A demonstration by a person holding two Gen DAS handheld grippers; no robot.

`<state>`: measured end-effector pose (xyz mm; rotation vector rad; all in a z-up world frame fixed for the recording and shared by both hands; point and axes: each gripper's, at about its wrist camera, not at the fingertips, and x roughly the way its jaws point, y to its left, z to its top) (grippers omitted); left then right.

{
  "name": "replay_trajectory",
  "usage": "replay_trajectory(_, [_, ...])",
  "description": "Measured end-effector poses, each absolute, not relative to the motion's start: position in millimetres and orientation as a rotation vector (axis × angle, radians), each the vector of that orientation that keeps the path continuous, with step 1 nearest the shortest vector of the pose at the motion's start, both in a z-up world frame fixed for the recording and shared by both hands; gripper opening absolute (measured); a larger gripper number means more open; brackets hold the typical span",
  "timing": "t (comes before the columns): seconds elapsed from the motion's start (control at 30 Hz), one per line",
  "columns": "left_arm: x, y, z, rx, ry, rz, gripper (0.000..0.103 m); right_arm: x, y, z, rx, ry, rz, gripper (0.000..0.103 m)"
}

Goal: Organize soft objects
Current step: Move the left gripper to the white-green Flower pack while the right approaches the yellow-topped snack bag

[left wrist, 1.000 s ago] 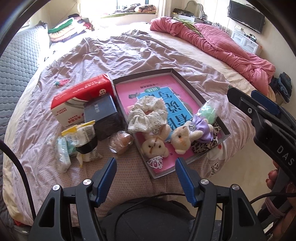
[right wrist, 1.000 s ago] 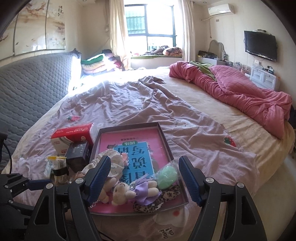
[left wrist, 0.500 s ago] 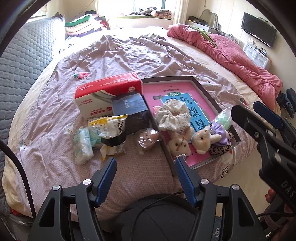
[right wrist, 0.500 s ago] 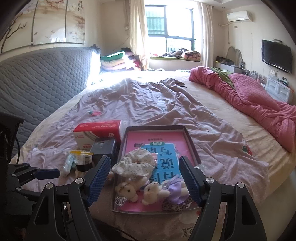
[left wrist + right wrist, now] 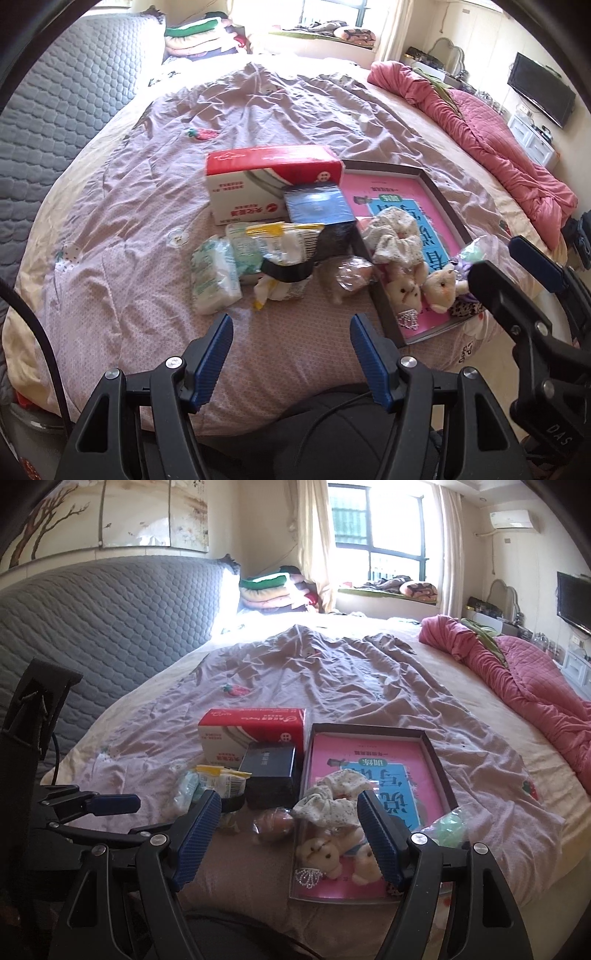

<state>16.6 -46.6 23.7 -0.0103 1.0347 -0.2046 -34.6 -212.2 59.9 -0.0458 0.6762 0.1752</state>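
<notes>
On the bed: everything sits near the foot end of the mauve bedspread (image 5: 155, 192), and I'm watching from beside it.
Tray: a shallow dark-rimmed tray (image 5: 448, 212) with a pink book lying flat inside; it already holds a lacy scrunchie (image 5: 393, 236), two little plush bears (image 5: 421, 288) and a mint green blob in a clear wrapper at the near right corner.
Loose pile: just left of the tray lie a tissue pack (image 5: 212, 275), a bundle of packets (image 5: 280, 258) strapped with a black band, and a small wrapped plush (image 5: 349, 273) almost touching the tray's rim.
Not soft: a red and white carton (image 5: 258, 184) and a dark blue box (image 5: 317, 210) sit behind the pile.
Left gripper (image 5: 291, 354): jaws parted, nothing between them, hovering over bare bedspread short of the pile.
Right gripper (image 5: 288, 834): jaws wide apart, empty, hanging above the tray's near left corner.
Step in hand: looks like the approach, nothing picked yet (my read only).
Next move: probably the left one dropping onto the wrapped plush or tissue pack, closing gently since crinkly wrap can slip, then carrying it over the rim into the tray.
</notes>
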Motion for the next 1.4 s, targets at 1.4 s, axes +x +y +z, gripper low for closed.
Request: replay_trajectory(1.4, [107, 57, -83, -0.452, 1.185, -0.225, 0.067, 38, -131, -41, -0.118, 0.886, 0.307, 0.077])
